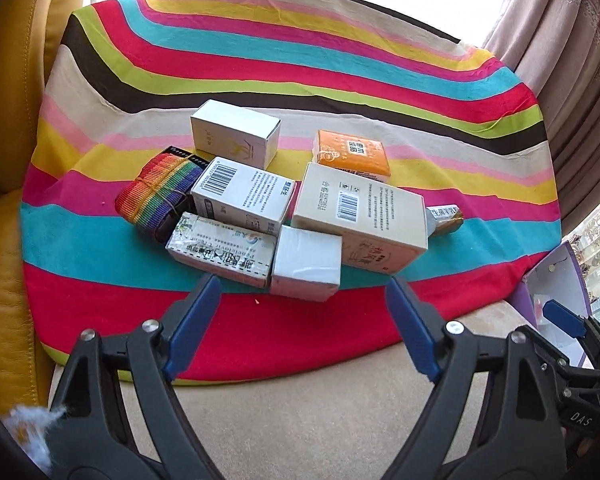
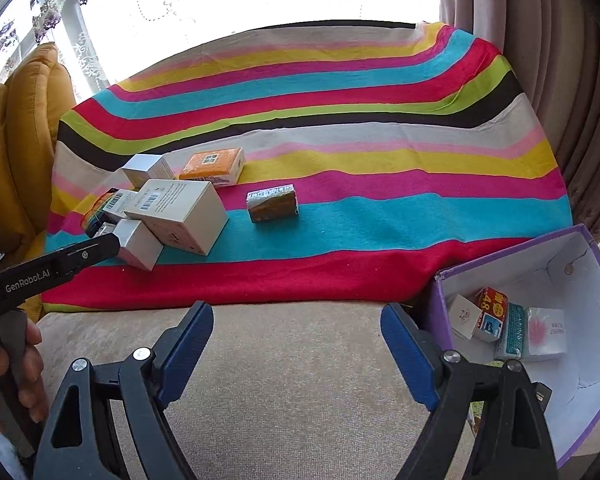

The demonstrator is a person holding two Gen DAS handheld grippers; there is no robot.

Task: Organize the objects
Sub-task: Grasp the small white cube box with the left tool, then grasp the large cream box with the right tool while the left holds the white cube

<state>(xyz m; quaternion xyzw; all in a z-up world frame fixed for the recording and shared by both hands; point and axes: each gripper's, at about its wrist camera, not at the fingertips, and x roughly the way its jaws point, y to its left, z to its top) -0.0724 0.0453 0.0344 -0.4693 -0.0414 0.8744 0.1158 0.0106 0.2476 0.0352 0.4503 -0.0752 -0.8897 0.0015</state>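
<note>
The left tongs [image 1: 302, 304] hang released, blue pads spread wide, just short of a cluster of small cartons lying on a striped cloth [image 1: 260, 60] that covers the far part of a beige cushioned surface [image 1: 300, 420]. Directly ahead of the gap between the pads sits a plain white box [image 1: 306, 262]; touching it on the left pad's side is a worn green-printed carton [image 1: 222, 250]. Beyond these lie a barcoded white box [image 1: 244, 196], a larger cream box [image 1: 360, 216] tilted with one end resting on the plain white box, an upright white box [image 1: 236, 132] with a gold emblem, and an orange packet [image 1: 352, 152]. A roll of rainbow strap [image 1: 156, 196] touches the cluster on its left. A foil-wrapped block [image 2: 272, 203] lies apart from the heap, ahead of the right tongs.

The right tongs [image 2: 297, 320] are likewise released and empty, hovering over the bare beige cushion near the cloth's red edge. Just beside their right pad stands an open purple-edged cardboard box [image 2: 580, 380], already holding a white carton [image 2: 464, 316], a red-and-blue pack [image 2: 492, 314], a teal packet [image 2: 512, 332] and a white pack with a pink mark [image 2: 546, 334]. A yellow leather cushion [image 1: 4, 160] flanks the left side.
</note>
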